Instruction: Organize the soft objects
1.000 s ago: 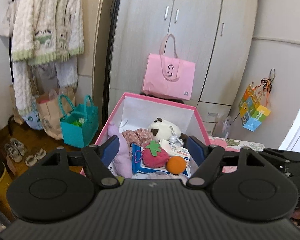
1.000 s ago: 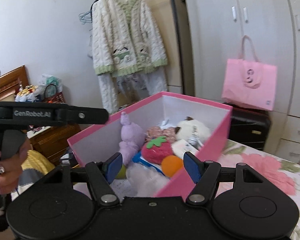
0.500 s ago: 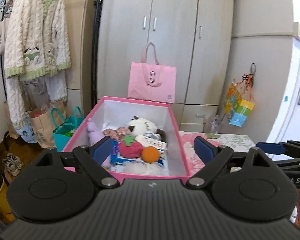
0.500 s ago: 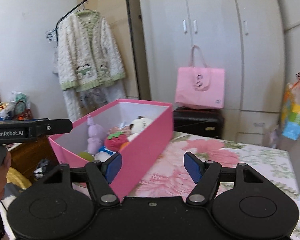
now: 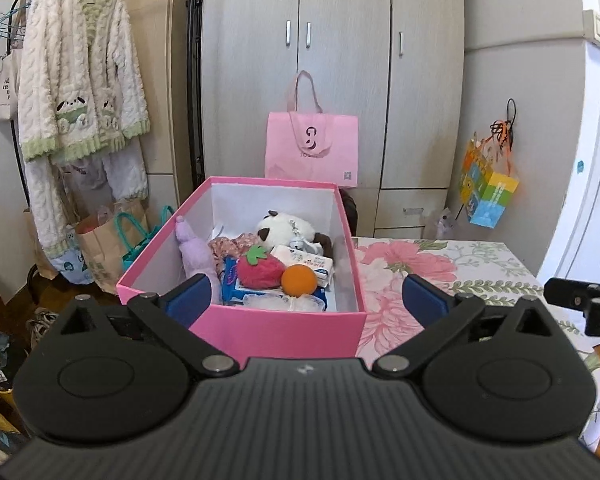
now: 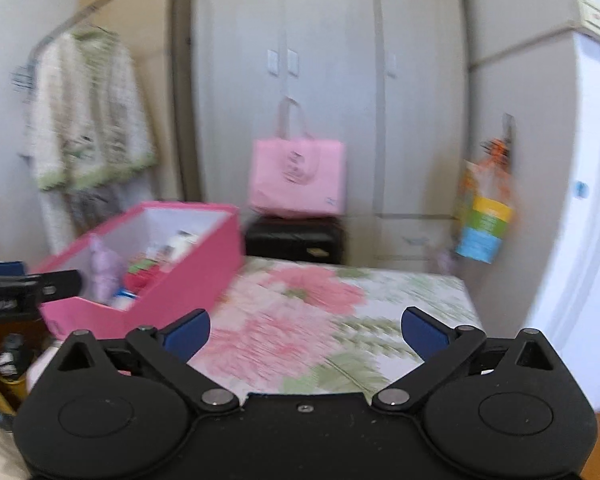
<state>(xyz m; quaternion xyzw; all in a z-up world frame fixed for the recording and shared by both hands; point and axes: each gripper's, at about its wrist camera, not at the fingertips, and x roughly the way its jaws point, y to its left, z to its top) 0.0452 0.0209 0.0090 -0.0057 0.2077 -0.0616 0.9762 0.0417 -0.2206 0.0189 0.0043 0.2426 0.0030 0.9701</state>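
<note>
A pink box [image 5: 276, 330] stands on the left of a floral-covered table [image 5: 420, 268]. It holds a purple plush [image 5: 194, 254], a white and brown plush [image 5: 288, 230], a red strawberry plush [image 5: 258, 270], an orange ball [image 5: 299, 279] and a white packet [image 5: 304, 264]. My left gripper [image 5: 306, 300] is open and empty, just in front of the box. My right gripper [image 6: 306, 328] is open and empty over the bare floral table [image 6: 340, 304], to the right of the box [image 6: 204, 256]. The right wrist view is blurred.
A pink tote bag [image 5: 311, 148] sits on a black case [image 6: 296, 238] before the grey wardrobe [image 5: 332, 60]. A white and green cardigan [image 5: 76, 80] hangs at left above paper and teal bags [image 5: 116, 232]. A colourful bag [image 5: 486, 192] hangs at right, near a white door [image 5: 596, 160].
Both grippers have pulled back from the box and opened wider. The right gripper has swung right, over the floral table. The box contents have not moved.
</note>
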